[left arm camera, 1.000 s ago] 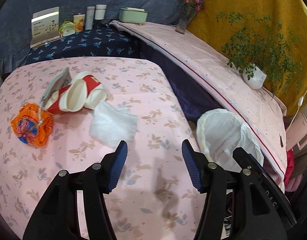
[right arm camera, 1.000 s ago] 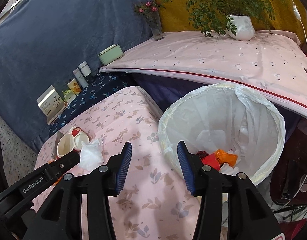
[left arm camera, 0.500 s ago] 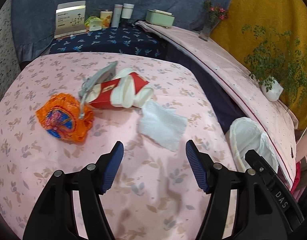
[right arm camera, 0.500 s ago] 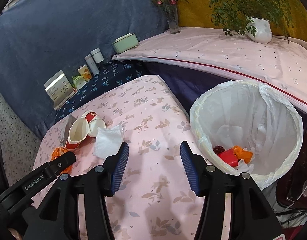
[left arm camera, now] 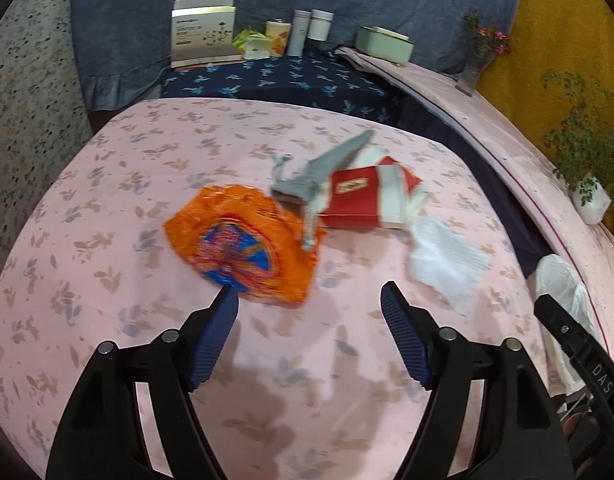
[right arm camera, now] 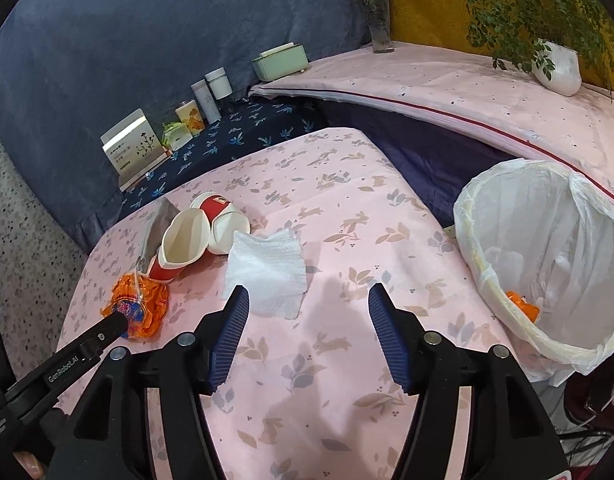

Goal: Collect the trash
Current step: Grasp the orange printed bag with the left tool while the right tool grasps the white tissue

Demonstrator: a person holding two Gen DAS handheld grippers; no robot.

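On the pink floral cloth lie an orange snack wrapper [left arm camera: 243, 244] [right arm camera: 141, 304], two crushed red-and-white paper cups [left arm camera: 367, 200] [right arm camera: 199, 236], a grey foil packet [left arm camera: 323, 168] [right arm camera: 157, 226] and a white tissue [left arm camera: 447, 260] [right arm camera: 267, 268]. My left gripper [left arm camera: 309, 304] hovers just short of the wrapper, its jaws opening, nothing between them. My right gripper [right arm camera: 309, 300] hangs over the cloth by the tissue's near edge, jaws opening and empty. The white-lined trash bin [right arm camera: 547, 248] [left arm camera: 559, 280] stands at the table's right side with orange scraps inside.
A dark blue shelf at the back carries a box [left arm camera: 203, 32], cans and tubes [left arm camera: 307, 30] and a green case [left arm camera: 383, 42]. A flower vase [right arm camera: 379, 20] and a potted plant [right arm camera: 555, 64] stand on the raised pink ledge at right.
Both grippers have swung left, away from the bin and toward the trash pile, and their jaws have widened. The wrapper now sits right in front of the left gripper.
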